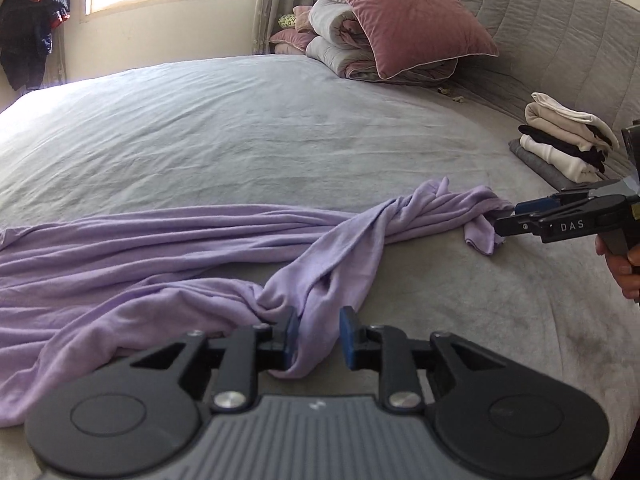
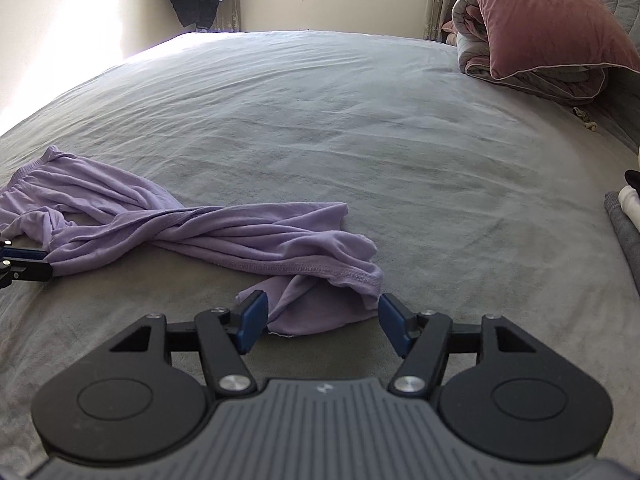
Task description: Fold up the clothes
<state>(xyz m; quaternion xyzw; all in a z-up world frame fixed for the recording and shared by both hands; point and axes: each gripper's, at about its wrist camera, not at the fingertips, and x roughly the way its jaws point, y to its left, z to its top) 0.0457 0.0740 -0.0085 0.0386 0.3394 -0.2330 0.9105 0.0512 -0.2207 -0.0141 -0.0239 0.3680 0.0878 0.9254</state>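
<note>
A lilac garment [image 1: 160,248] lies twisted and stretched out across the grey bed [image 1: 240,120]. My left gripper [image 1: 319,336] is low over one bunched end. A fold of the cloth sits between its blue pads, and a small gap shows at the right pad. My right gripper [image 2: 322,316] is wide open around the other end of the lilac garment [image 2: 224,232], with the hemmed edge lying between its fingers. In the left wrist view, the right gripper [image 1: 502,222] reaches in from the right to the cloth's tip. In the right wrist view, the left gripper [image 2: 40,264] shows at the left edge.
A stack of folded clothes [image 1: 560,140] sits near the padded headboard [image 1: 560,28] on the right. A pink pillow [image 1: 404,16] leans on a folded quilt [image 1: 340,52] at the far corner. Dark clothing [image 1: 32,20] hangs by the window. A hand [image 1: 624,272] holds the right gripper.
</note>
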